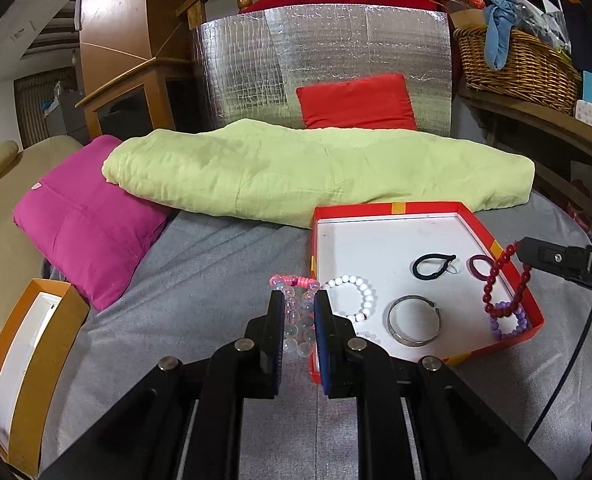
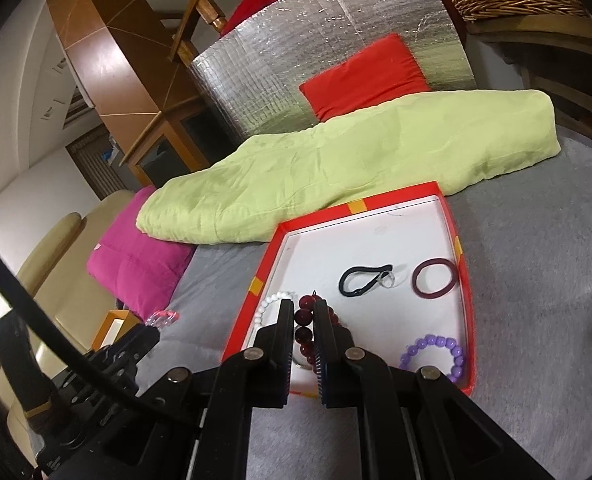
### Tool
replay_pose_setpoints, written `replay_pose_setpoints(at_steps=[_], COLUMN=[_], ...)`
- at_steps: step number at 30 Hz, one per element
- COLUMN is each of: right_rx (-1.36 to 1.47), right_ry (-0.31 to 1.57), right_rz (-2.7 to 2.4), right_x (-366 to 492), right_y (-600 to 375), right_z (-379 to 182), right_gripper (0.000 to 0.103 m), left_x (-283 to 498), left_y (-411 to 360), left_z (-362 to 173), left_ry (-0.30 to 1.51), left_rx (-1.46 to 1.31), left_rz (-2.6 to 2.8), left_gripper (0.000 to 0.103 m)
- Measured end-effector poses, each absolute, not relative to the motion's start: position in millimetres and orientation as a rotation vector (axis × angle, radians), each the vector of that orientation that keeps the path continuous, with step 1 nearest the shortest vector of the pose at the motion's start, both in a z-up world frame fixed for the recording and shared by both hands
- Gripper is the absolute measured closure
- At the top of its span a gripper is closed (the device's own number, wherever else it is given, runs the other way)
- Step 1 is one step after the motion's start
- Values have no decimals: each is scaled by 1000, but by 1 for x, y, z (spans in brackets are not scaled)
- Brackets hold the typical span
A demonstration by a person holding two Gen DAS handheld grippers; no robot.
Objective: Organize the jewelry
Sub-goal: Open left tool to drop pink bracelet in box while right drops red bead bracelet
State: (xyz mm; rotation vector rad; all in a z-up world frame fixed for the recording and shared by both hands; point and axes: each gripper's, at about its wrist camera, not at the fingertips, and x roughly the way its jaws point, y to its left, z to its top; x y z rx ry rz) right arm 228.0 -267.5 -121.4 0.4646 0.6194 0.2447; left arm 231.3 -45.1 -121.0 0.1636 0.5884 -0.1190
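A red box lid [image 1: 391, 209] with a white floor lies on the grey bed; it also shows in the right wrist view [image 2: 465, 280]. In it lie a white bead bracelet [image 1: 365, 292], a silver bangle [image 1: 413, 320], a black hair tie [image 1: 431, 266], a maroon ring [image 2: 433, 278] and a purple bead bracelet [image 2: 435, 354]. My left gripper [image 1: 299, 304] is shut on a pink and clear bead bracelet [image 1: 296, 282] at the lid's left wall. My right gripper [image 2: 303, 310] is shut on a dark red bead bracelet [image 2: 304, 330], which hangs over the lid [image 1: 503, 280].
A green folded blanket [image 1: 315, 168] lies behind the lid, with a magenta cushion [image 1: 84, 220] to the left and a red cushion [image 1: 355, 102] against a silver foil panel. An orange box [image 1: 28, 364] stands at the left edge. A wicker basket [image 1: 515, 60] sits on a shelf at right.
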Motion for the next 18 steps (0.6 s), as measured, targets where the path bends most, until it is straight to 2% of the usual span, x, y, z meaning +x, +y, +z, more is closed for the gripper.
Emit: replay_pose_setpoints(at_steps=[18], right_rx=[609], right_ry=[621], right_rz=[139], right_x=[277], right_y=[-326], right_z=[-141], right_gripper=[92], left_x=[287], left_y=[-66], left_z=[-140], left_ry=[695], left_rx=[80], left_rz=[-303], left_gripper=[88])
